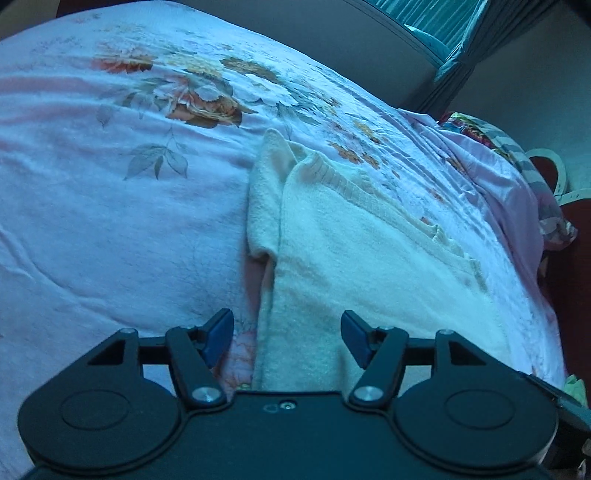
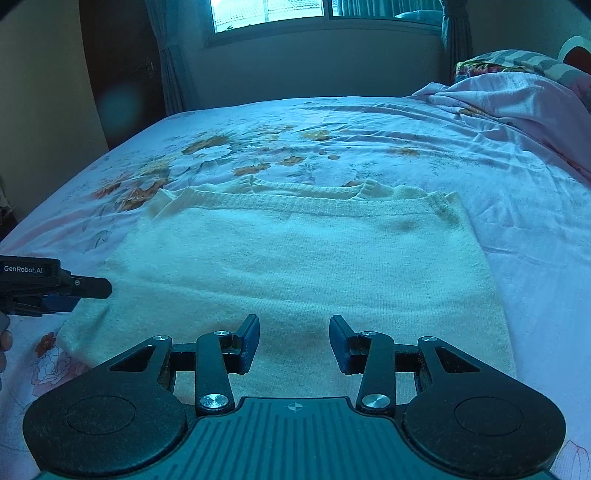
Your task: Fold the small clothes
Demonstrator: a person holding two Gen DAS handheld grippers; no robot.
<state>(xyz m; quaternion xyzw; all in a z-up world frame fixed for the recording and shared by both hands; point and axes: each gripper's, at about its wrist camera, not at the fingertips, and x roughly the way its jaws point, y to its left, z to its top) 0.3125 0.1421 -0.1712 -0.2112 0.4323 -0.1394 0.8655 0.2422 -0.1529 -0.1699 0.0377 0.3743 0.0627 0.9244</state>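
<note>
A cream sweater is lying flat on the bed, its left edge just ahead of the empty, parted left gripper; the right gripper, also parted and empty, is hovering over its near hem.

One cream knitted sweater lies on one bed with a flowered sheet. Two grippers show: the left gripper and the right gripper. One window stands beyond.
</note>
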